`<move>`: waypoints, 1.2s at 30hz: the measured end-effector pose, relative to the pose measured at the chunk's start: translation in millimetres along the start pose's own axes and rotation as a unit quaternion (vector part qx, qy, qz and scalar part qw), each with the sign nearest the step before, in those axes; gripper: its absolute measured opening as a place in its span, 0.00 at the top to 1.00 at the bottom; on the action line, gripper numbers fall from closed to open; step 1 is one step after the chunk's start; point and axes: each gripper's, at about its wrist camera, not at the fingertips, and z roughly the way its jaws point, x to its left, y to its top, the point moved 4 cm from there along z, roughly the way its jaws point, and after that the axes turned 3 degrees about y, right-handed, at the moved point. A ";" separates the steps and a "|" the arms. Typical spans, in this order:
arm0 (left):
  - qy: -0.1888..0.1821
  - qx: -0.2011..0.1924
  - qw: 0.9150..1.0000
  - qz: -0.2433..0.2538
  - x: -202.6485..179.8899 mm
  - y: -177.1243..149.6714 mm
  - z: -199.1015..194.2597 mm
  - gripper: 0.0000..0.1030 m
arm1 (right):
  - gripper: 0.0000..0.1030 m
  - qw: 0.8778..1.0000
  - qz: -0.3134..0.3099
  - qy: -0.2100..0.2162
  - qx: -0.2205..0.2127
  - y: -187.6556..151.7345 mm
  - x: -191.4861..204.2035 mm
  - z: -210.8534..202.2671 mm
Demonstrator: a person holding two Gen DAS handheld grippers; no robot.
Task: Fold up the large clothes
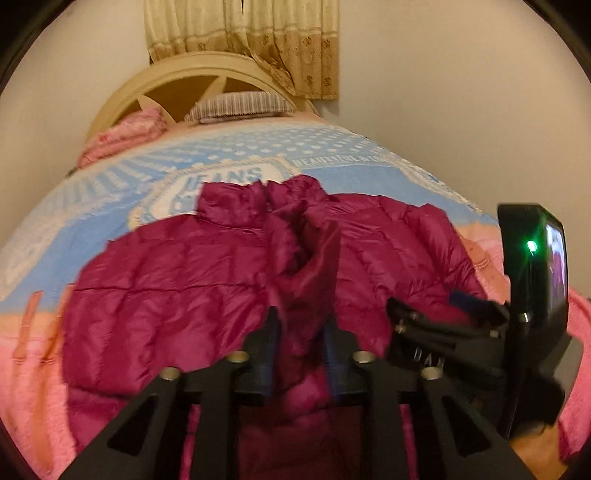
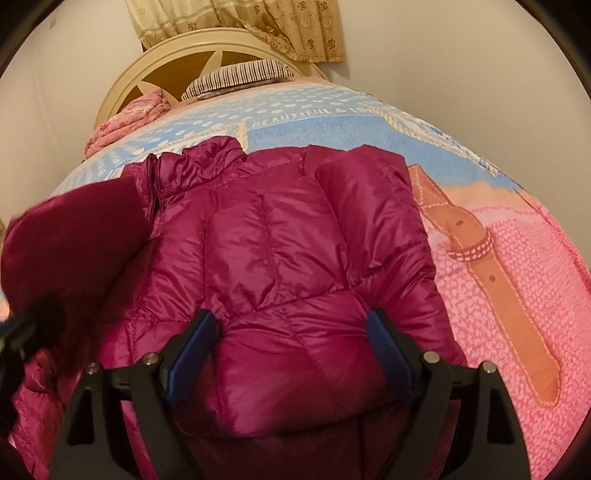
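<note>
Magenta puffer jacket (image 2: pixel 288 240) spread front-up across foot half of bed (image 2: pixel 498 221). One sleeve folded onto chest; other sleeve and body folds outstanding. Left gripper (image 1: pixel 301 328) jaws partly parted around sleeve fabric; right gripper (image 2: pixel 291 332) jaws spread, empty.

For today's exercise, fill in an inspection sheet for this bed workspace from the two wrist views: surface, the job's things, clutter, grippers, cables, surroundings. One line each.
Surface: bed with a blue and pink printed blanket.
Job's things: magenta puffer jacket lies spread on the blanket, collar toward the headboard, one sleeve folded along its right side; its other side is partly lifted.
Clutter: striped pillow and bunched pink quilt at the head of the bed.
Grippers: left gripper has jacket fabric between its fingers, grip unclear through blur; right gripper open over the jacket's lower part.
Cables: nothing seen.
Surroundings: cream headboard, patterned curtain, plain wall.
</note>
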 end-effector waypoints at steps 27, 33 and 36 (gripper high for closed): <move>0.064 0.034 0.977 -0.200 136.9 -98.3 -32.2 0.20 | 0.65 0.993 -0.006 0.109 0.040 1.3 61.8 -16.5; 0.048 0.038 0.973 -0.224 141.5 -102.7 -32.5 0.20 | 0.74 0.997 -0.039 0.072 0.010 1.9 61.1 -32.3; 0.065 0.046 0.975 -0.207 134.8 -100.9 -30.6 0.20 | 0.71 0.998 -0.030 0.060 0.011 0.0 44.8 -31.0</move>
